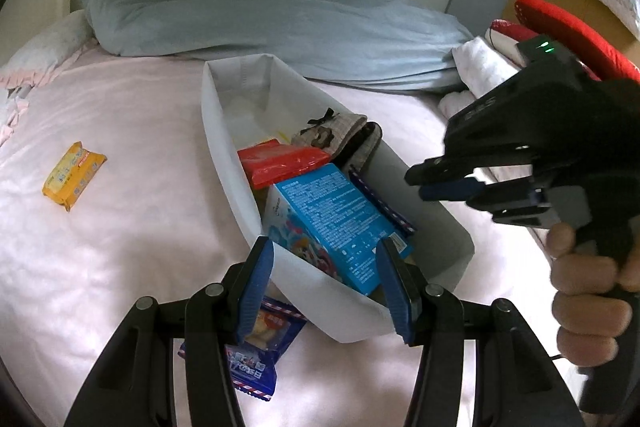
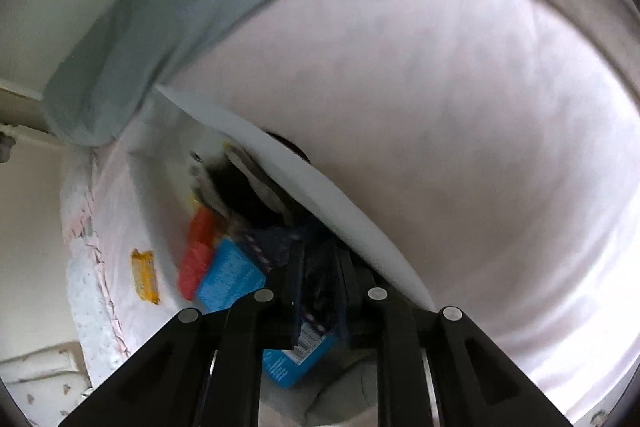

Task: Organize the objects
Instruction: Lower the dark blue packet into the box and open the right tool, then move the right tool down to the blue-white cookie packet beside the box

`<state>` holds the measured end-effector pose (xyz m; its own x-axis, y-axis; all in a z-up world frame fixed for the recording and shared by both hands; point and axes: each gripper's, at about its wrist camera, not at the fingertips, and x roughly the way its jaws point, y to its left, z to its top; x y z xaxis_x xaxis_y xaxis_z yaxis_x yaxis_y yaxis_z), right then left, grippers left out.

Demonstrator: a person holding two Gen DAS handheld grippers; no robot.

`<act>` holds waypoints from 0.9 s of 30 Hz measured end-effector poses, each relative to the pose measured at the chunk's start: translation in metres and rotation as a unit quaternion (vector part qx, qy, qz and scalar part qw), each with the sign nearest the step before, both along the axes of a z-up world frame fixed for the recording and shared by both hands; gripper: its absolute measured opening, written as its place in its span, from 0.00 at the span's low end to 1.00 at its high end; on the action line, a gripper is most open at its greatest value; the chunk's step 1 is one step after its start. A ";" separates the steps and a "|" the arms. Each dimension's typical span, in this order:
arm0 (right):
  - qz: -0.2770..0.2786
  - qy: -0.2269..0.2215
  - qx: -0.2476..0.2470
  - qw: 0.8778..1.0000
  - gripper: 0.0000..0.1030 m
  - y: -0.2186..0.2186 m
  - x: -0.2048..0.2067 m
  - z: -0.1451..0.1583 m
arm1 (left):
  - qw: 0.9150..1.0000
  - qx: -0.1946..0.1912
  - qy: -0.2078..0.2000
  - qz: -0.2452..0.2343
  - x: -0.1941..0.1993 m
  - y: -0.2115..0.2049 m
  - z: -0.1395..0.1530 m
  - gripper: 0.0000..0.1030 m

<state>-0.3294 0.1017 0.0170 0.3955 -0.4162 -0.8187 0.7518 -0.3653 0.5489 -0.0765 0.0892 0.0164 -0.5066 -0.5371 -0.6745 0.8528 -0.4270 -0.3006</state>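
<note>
So in the left wrist view, the left claw [image 1: 326, 283] sits half open at the bottom centre, straddling the near end of the white fabric bin [image 1: 224, 163] on the pink bed sheet [image 1: 120, 247]; its blue pads don't look like they're pressing anything. The bin already has a blue box [image 1: 340, 223], a red packet [image 1: 284, 163] and some socks [image 1: 332, 135] in it. A yellow packet [image 1: 74, 175] lies well apart at the left of the frame, and a blue snack pack [image 1: 256, 351] sits under the claw, just outside the bin. At right, a hand [image 1: 592, 291] holds the right claw [image 1: 448, 187], pinched together with nothing visible between the tips. The right wrist view is blurry: that claw [image 2: 318, 291] is closed at bottom centre, over the bin's contents, with the bin wall [image 2: 320, 187] running diagonally past. Can't tell if it's nipping anything. My guess on handling: the loose packs are light, crinkly and a bit slippery, so grab across the flat middle, not a sealed edge. The bin is floppy, so its rim will fold if pinched.
</note>
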 end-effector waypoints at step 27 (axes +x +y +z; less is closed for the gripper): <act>0.189 0.050 -0.178 0.965 0.37 0.014 0.157 0.068 | 0.991 -0.020 0.003 0.136 0.131 -0.029 0.038 0.50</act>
